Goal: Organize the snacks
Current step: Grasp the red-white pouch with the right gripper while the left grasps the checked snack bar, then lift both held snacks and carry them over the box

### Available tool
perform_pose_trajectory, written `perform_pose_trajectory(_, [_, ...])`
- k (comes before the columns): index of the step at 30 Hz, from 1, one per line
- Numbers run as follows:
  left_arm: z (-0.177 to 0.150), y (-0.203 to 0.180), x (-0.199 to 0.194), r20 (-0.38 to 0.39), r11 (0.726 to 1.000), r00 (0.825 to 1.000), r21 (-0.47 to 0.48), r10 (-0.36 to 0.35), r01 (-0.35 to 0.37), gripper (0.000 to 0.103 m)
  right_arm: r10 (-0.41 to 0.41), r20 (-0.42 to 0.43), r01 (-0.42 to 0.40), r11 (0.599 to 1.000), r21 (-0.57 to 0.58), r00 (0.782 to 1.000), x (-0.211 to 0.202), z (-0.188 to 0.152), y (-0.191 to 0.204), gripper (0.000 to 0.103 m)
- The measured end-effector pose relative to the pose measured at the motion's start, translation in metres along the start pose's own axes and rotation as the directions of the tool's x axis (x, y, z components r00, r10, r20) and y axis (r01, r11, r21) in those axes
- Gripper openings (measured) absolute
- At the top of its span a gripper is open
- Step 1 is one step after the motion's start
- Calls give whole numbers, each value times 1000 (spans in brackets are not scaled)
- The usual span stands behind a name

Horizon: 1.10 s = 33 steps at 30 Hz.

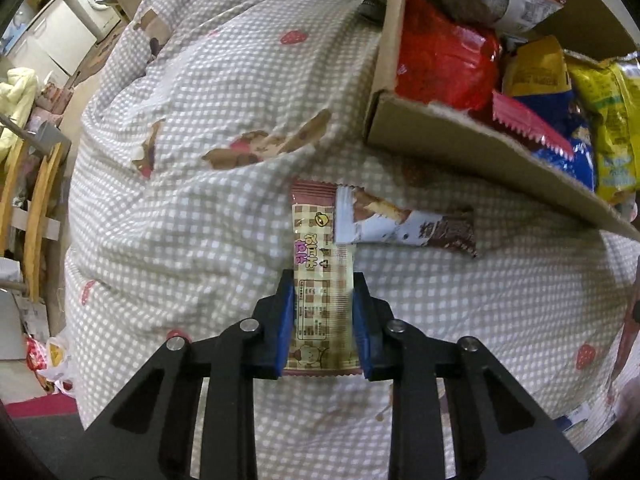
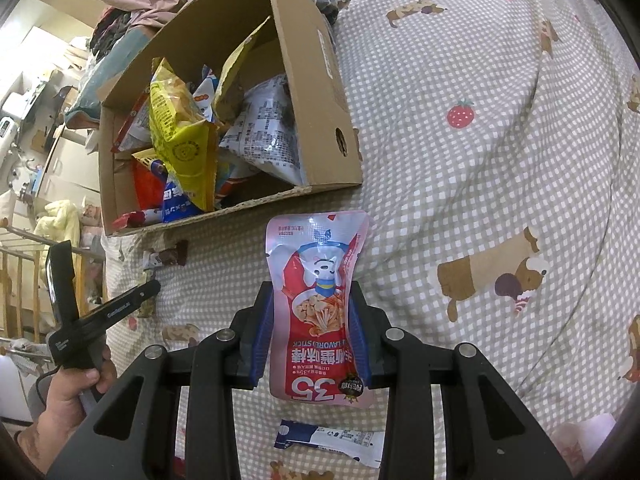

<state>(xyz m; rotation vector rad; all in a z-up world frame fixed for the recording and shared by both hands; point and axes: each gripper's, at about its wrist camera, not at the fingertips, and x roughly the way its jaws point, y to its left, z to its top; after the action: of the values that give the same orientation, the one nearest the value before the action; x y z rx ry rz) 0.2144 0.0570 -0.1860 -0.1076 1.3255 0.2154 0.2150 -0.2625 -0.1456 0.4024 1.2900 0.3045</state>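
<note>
My left gripper [image 1: 323, 320] is clamped across the light, crinkly snack stick [image 1: 320, 280] near its lower end; my right gripper [image 2: 312, 332] pinches the soft pouch [image 2: 318, 308] mid-body. Both wrappers likely slippery.

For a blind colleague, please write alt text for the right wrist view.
The right tongs grip a pink and red snack pouch above a checked bedspread. Behind it stands an open cardboard box full of snack bags. At the left edge, a hand holds the left tongs, and a blue-white wrapper lies below.
</note>
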Motion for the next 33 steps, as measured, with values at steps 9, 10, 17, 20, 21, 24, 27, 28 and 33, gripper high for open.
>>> perform_pose_trajectory(9, [-37,11,-17,-46,1000,999,13,-26,27,23,63,-16,-63,997,-41,998,-1,-8,19,36])
perform_pose_trajectory(10, [-39,13,-19,-43,1000,999,11,-27,28,23,69,-17,-70,996,-51,997,-2,-9,22,36])
perform_pose_trajectory(17, [-74,17,-60,43,999,999,40,-26,24,23,108,-31,-111,987,-116,994,-7,-20,42,36])
perform_pose_trajectory(20, [-84,23,-82,87,999,996,35,-27,24,23,132,-28,-135,981,-137,991,-12,-21,48,36])
perform_pose_trajectory(21, [-80,27,-85,97,999,995,33,-27,23,23,142,-24,-144,979,-143,990,-14,-21,50,36])
perform_pose_trajectory(24, [-75,29,-106,141,999,990,26,-25,22,23,177,-9,-176,971,-162,984,-21,-20,54,36])
perform_pose_trajectory(27, [-71,27,-124,169,1000,986,18,-17,14,23,214,7,-209,961,-181,977,-28,-20,58,36])
perform_pose_trajectory(28, [-67,27,-129,174,1000,985,19,-20,17,23,223,11,-217,959,-183,975,-29,-19,58,36])
perform_pose_trajectory(33, [-38,29,-157,260,996,961,33,-89,83,23,290,64,-271,938,-218,955,-47,-19,63,36])
